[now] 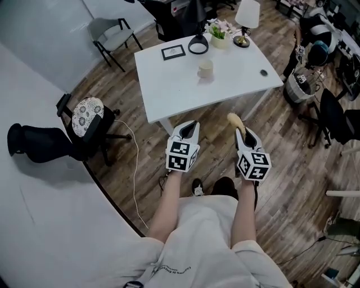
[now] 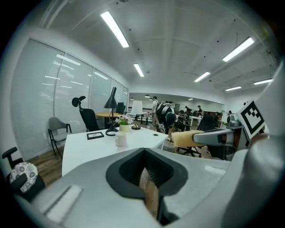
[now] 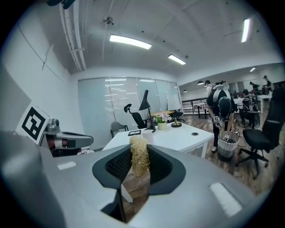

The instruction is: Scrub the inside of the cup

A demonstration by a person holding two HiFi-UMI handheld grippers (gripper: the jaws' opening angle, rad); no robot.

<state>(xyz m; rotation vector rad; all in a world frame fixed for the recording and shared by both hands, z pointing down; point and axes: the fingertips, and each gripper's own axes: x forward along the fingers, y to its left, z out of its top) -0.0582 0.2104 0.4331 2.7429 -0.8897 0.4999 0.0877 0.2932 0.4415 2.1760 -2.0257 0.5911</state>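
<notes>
A pale cup (image 1: pixel 206 68) stands upright near the middle of the white table (image 1: pixel 169 90), well ahead of both grippers. It shows small in the left gripper view (image 2: pixel 120 139). In the right gripper view the cup (image 3: pixel 147 135) is partly hidden behind the scrubber. My right gripper (image 1: pixel 243 133) is shut on a tan fibrous scrubber (image 1: pixel 234 120), whose tuft sticks out past the jaws (image 3: pixel 139 156). My left gripper (image 1: pixel 191 126) is shut with nothing in it. Both hover over the wooden floor, short of the table's near edge.
On the table's far side are a framed picture (image 1: pixel 173 52), a black lamp base (image 1: pixel 198 44), a flower pot (image 1: pixel 219 35) and a white-shaded lamp (image 1: pixel 246 17). A small dark disc (image 1: pixel 264 72) lies at its right. A black office chair (image 1: pixel 84 121) stands left, a basket (image 1: pixel 298 87) right.
</notes>
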